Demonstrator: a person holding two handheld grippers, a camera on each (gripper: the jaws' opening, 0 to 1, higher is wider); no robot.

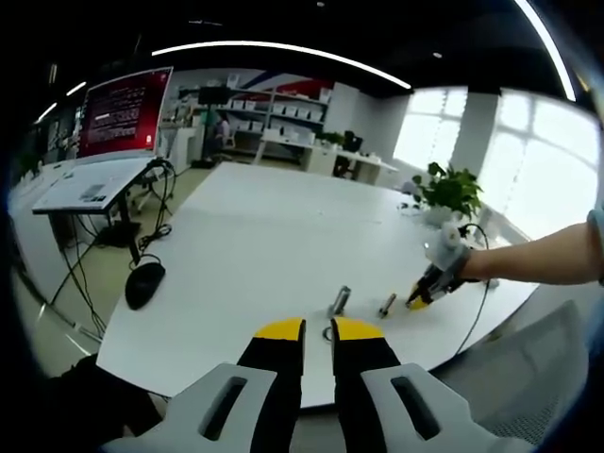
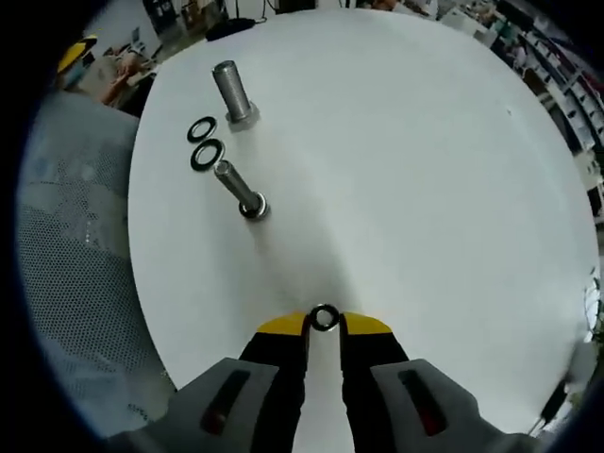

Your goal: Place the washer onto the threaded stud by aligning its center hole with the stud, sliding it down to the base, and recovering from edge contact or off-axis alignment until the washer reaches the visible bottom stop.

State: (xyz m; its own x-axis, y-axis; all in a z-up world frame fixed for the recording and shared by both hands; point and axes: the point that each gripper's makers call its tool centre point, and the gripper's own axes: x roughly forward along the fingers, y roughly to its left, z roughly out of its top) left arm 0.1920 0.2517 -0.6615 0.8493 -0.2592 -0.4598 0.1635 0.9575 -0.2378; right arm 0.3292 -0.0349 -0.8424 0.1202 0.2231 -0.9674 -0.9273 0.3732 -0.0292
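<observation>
Left gripper view is looking across a big white table (image 1: 283, 226) in an office, with a mouse (image 1: 144, 282) near the edge. The left gripper (image 1: 318, 329) is hanging over the near edge, its jaws a little apart and holding nothing. The right gripper (image 1: 422, 297) is reaching in beside two studs.

Right gripper view is showing the right gripper (image 2: 324, 323) pinching a washer (image 2: 324, 317) over open table. Two more washers (image 2: 204, 142) are lying by the threaded stud (image 2: 240, 187), close to the edge.
</observation>
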